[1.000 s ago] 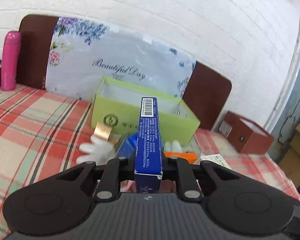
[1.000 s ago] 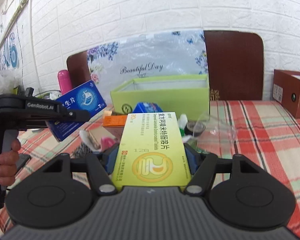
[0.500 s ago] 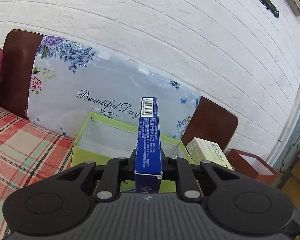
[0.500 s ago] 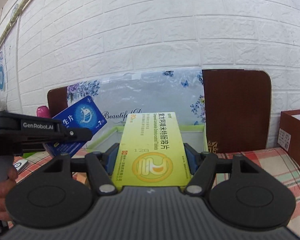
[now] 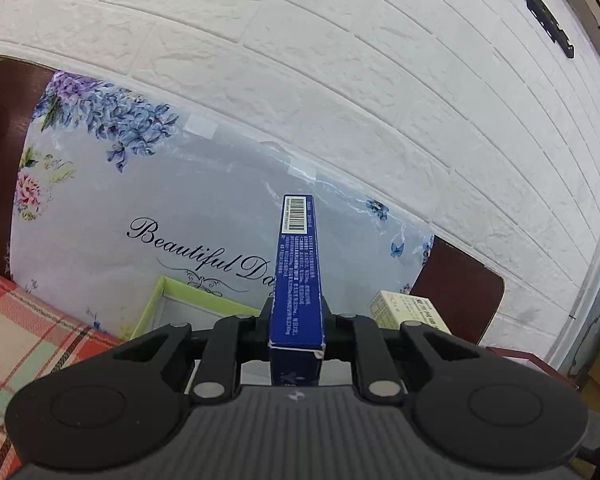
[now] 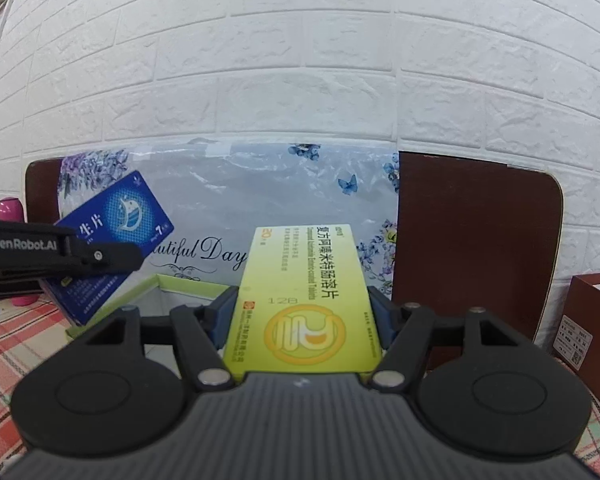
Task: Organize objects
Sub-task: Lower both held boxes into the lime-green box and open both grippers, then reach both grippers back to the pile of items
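Both claws (image 5: pixel 296 320) (image 6: pixel 304 312) clamped, near level

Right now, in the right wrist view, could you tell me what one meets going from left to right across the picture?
Pink bottle → blue box in the left claw → yellow-green box in the right claw → brown board → brown carton.

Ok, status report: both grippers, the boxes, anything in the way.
Left gripper shut on blue box, held on edge. Right gripper shut on yellow-green box, held flat. Green bin open just ahead; nothing seen in the way.
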